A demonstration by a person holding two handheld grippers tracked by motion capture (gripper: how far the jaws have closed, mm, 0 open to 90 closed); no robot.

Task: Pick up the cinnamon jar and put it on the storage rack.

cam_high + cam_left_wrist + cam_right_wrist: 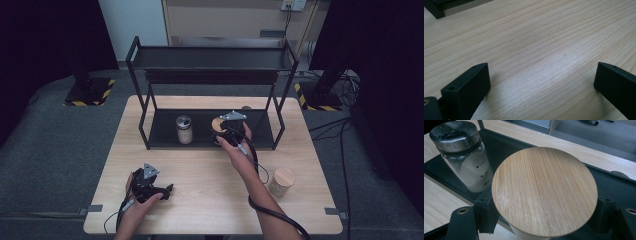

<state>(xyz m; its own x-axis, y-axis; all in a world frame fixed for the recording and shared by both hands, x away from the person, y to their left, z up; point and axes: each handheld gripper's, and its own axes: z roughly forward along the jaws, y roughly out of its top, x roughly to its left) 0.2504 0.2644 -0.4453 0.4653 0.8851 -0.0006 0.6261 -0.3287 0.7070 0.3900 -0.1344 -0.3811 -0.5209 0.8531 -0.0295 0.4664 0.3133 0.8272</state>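
- Right gripper (226, 131): fingers clamped on the sides of a wood-lidded jar (544, 191), held over the rack's lower shelf (165, 131) at 3 o'clock of the shaker jar (184, 129); likely being shelved beside it.
- Left gripper (161, 190): fingers wide, empty, parked on the desk (536, 45) at 7 o'clock.
- Second wood-lidded jar (281, 181) waits at 4 o'clock.

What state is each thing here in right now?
Left hand-held gripper: open, nothing between its jaws, low over the table.
Right hand-held gripper: shut on the wooden-lid jar, at the rack's lower shelf.
Shaker jar: upright on the lower shelf, metal cap on.
Second wooden-lid jar: upright on the table, lid on.
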